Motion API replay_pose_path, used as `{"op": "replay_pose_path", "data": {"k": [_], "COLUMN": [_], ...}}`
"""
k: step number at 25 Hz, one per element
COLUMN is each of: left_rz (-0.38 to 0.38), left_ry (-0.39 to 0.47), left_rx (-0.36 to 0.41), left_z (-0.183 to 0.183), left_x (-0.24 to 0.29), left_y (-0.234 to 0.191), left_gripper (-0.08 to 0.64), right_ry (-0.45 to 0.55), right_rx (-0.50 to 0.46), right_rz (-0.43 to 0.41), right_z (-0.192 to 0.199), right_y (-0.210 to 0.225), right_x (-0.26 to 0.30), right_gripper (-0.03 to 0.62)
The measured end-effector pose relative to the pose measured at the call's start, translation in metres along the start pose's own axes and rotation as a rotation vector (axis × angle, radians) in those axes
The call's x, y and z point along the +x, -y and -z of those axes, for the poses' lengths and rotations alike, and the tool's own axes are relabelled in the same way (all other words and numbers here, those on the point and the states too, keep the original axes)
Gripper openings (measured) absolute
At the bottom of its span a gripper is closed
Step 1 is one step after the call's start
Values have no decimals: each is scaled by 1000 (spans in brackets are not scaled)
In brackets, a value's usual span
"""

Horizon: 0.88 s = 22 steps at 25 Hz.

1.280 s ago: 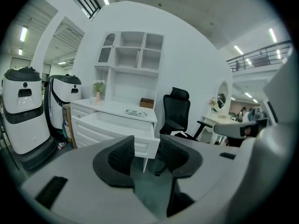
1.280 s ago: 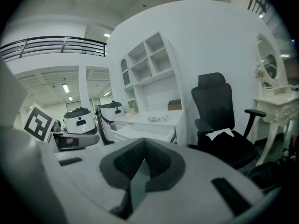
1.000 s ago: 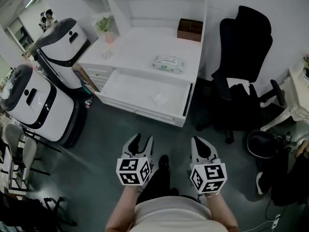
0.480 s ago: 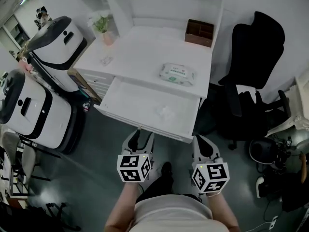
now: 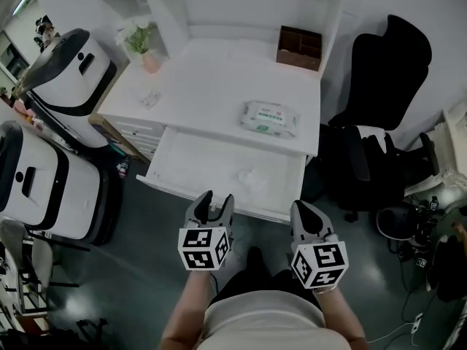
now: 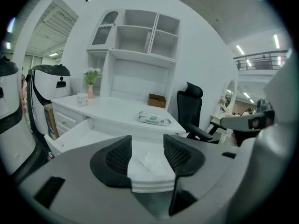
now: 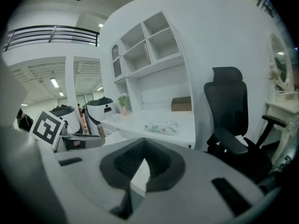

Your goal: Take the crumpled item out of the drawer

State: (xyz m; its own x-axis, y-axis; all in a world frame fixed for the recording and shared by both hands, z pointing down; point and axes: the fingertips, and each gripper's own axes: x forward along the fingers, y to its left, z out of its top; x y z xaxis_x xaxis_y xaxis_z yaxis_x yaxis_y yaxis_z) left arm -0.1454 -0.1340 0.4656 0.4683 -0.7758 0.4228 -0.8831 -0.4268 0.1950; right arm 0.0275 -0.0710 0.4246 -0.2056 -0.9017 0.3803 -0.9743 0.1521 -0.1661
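**Before the open drawer: both grippers hanging short of the crumpled item**

At the far left, two white machines (image 5: 44,173) with black trim are standing on the dark floor beside the white worktop (image 5: 211,86). A potted plant (image 5: 139,42) is sitting on the worktop's left rear corner.

Under the worktop's front edge, the drawer (image 5: 182,166) is standing pulled out, its white floor mostly bare. The left gripper (image 5: 217,197) is hovering just in front of the drawer's front edge, over the floor, and pointing toward the drawer. Its fingers (image 6: 119,155) are standing well apart and are gripping nothing.

The crumpled item (image 5: 250,177), a small white wad, is lying in the right half of the drawer, clear of its walls. It is showing through the gap of the left gripper in that gripper's view, but it is lying well beyond the tips and neither gripper is touching it.

Behind it on the worktop, a pack of wipes (image 5: 270,119) is lying flat near the right edge. A brown wooden box (image 5: 300,47) is sitting at the back right corner.

The right gripper (image 5: 300,206) is hovering level with the left one, just off the drawer's right front corner. Its fingers (image 7: 128,160) are meeting at the tips and are holding nothing.

To the right, a black office chair (image 5: 387,71) is standing beside the worktop.
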Motion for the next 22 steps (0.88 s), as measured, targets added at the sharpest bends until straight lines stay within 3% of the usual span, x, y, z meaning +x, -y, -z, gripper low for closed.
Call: {"op": "replay_pose_path", "data": {"k": [10,22], "left_rz": [46,0], "left_ry": [-51,-125], "left_rx": [18,58], "left_z": [1,3], "left_x": [17,49], "left_y": [-7,-14], "left_gripper": [206,230], "right_ry": [-40,-39], "right_rx": [-4,29], "right_rz": [-2,-32], "right_z": [-8,-17], "right_y": [-6,15], "right_x": [24,59], "right_gripper": [2,2]}}
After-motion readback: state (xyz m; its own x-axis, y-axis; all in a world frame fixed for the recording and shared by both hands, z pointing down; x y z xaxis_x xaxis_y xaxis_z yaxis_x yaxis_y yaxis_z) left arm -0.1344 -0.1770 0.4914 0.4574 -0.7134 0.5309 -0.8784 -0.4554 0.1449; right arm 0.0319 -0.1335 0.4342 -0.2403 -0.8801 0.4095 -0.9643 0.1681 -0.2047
